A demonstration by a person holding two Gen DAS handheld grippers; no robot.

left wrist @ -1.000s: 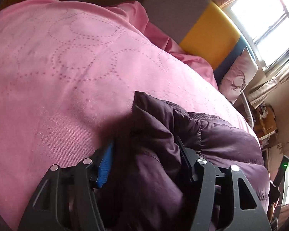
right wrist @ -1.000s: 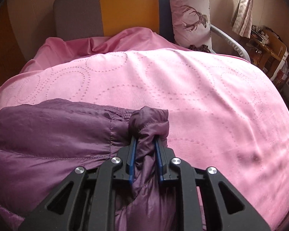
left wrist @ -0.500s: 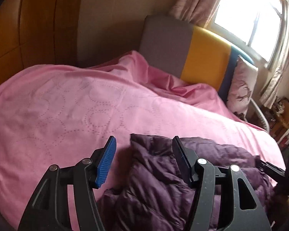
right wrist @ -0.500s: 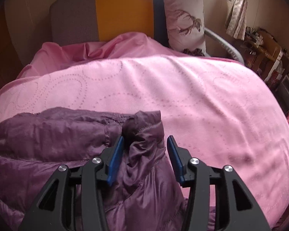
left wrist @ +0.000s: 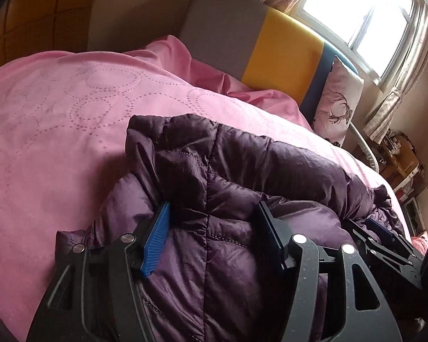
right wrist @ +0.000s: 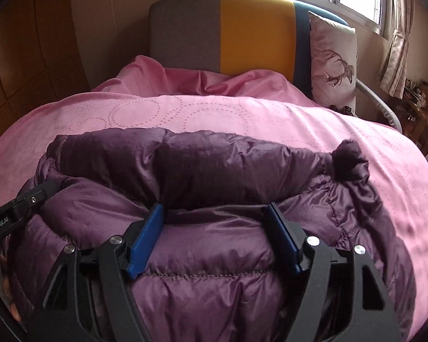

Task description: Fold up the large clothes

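A dark purple quilted puffer jacket [left wrist: 242, 176] lies folded on the pink bedspread [left wrist: 57, 119]. It also fills the lower half of the right wrist view [right wrist: 199, 171], with a bunched end sticking up at its right [right wrist: 349, 159]. My left gripper [left wrist: 214, 222] is open, its jaws wide apart just above the jacket. My right gripper [right wrist: 214, 222] is open too, jaws wide over the jacket's near fold. Each gripper shows at the edge of the other's view: the right one [left wrist: 385, 236] and the left one [right wrist: 17, 213].
A grey, yellow and blue headboard [right wrist: 228, 28] stands at the far end of the bed, with a deer-print pillow [right wrist: 333, 62] against it. A window [left wrist: 362, 14] with curtains is at the right. Wooden panelling [right wrist: 20, 71] runs along the left. Cluttered furniture [left wrist: 399, 156] stands right of the bed.
Both grippers let go of the jacket: they were shut on bunched fabric, then opened wide. The jacket dropped onto the bed, and both grippers pulled back a little over it.
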